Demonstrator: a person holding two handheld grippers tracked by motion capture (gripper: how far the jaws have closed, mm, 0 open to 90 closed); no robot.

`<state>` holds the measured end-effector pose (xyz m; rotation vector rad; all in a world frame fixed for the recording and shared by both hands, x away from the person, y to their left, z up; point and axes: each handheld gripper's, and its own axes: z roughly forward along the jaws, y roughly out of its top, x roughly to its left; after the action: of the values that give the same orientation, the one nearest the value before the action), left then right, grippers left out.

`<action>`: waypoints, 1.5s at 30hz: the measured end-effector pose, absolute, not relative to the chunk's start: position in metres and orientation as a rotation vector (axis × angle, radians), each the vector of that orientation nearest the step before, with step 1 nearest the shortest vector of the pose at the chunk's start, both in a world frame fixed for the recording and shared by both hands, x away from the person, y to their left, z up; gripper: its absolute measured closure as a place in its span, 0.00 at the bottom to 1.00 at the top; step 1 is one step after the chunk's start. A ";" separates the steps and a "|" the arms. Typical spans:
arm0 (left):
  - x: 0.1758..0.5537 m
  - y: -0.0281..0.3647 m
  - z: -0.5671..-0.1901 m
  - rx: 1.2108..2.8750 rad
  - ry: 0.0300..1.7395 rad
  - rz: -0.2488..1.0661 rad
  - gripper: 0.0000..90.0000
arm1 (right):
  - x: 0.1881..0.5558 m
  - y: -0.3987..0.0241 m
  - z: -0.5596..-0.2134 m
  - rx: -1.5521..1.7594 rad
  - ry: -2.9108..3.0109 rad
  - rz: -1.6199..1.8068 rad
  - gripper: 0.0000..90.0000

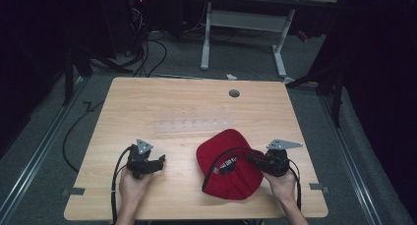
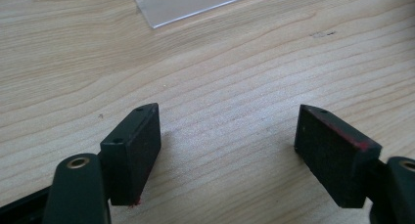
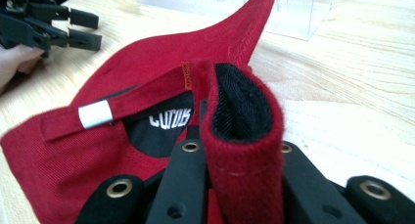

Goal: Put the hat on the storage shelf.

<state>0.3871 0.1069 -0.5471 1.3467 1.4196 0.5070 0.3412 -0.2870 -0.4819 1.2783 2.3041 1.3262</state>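
Your right gripper [image 1: 252,159] clamps the red cap [image 1: 227,166] by its rim near the table's [image 1: 147,102] front-right corner; your left gripper [image 1: 158,162] gapes wide, empty.

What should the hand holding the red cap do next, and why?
Probably lift a little more. The right gripper is shut on a folded bit of the red cap, but most of the cap lies on the table. The left gripper is open over bare wood, so it may then reach for the far edge.
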 end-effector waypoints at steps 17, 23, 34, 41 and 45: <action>0.378 0.097 -0.547 1.421 1.333 0.487 0.27 | 0.343 -0.291 -0.462 1.297 2.275 1.408 0.94; 0.368 0.086 -0.541 1.445 1.260 0.461 0.27 | 0.346 -0.291 -0.462 1.326 2.274 1.430 0.94; 0.344 0.052 -0.524 1.522 1.078 0.412 0.25 | 0.351 -0.285 -0.453 1.330 2.278 1.446 0.94; 0.334 0.037 -0.520 1.563 1.015 0.398 0.23 | 0.354 -0.280 -0.451 1.335 2.290 1.443 0.94; 0.332 0.030 -0.518 1.565 0.996 0.391 0.23 | 0.356 -0.277 -0.450 1.333 2.297 1.454 0.94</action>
<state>0.3321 0.0304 -0.5181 1.5650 0.9955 0.3908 0.3563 -0.2765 -0.4496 1.3333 2.2970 1.4536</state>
